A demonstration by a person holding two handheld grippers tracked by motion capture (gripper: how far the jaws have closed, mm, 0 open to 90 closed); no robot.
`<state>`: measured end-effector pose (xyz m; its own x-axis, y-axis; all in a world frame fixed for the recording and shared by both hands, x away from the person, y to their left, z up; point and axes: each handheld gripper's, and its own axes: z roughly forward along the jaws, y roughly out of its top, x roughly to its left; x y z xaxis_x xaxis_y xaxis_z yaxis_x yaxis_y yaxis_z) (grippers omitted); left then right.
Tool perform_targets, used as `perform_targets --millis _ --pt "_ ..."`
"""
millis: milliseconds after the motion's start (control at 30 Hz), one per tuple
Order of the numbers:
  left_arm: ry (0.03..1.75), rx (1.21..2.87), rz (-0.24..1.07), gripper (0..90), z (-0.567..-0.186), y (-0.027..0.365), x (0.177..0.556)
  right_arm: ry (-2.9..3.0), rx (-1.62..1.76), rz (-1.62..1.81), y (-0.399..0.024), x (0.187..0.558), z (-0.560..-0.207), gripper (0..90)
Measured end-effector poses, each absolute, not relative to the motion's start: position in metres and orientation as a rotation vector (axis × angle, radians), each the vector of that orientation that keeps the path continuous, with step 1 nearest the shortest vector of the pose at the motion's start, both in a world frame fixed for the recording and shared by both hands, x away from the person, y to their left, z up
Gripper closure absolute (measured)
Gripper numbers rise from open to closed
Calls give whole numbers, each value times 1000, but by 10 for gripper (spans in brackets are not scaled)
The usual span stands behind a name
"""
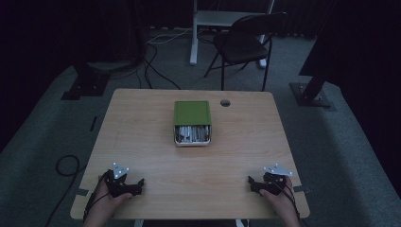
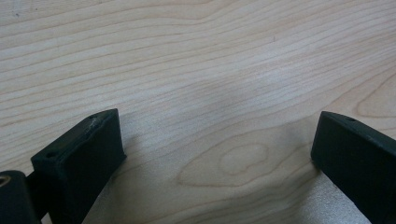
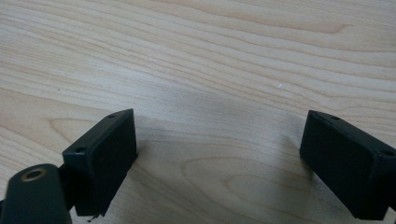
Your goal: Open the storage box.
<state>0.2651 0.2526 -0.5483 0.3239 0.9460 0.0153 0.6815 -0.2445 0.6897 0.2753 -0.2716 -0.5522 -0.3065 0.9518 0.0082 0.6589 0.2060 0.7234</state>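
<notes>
Two claws: both lay on the desk [image 1: 142,118] near its near edge, each in one of the person's hands.
Left claw [image 1: 134,184]: released, jaws spread wide over bare wood, nothing between them; near the near-left corner.
Right claw [image 1: 255,184]: released, jaws equally wide apart, nothing between them; near the near-right corner.
Green tin [image 1: 192,112]: sat midway between the side edges, toward the far edge, well apart from both claws.
Tin's contents [image 1: 191,133]: silvery pieces, showing at its open near end; too small to identify.
</notes>
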Motion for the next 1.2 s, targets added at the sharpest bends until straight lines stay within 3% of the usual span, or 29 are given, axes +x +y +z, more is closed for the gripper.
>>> perform_targets --millis 433,1200 --pt "1428 2011 589 29 -548 253 265 2041 1466 878 -272 276 -552 132" --pt "1428 2011 589 29 -548 253 265 1980 1164 774 -226 282 -544 158"
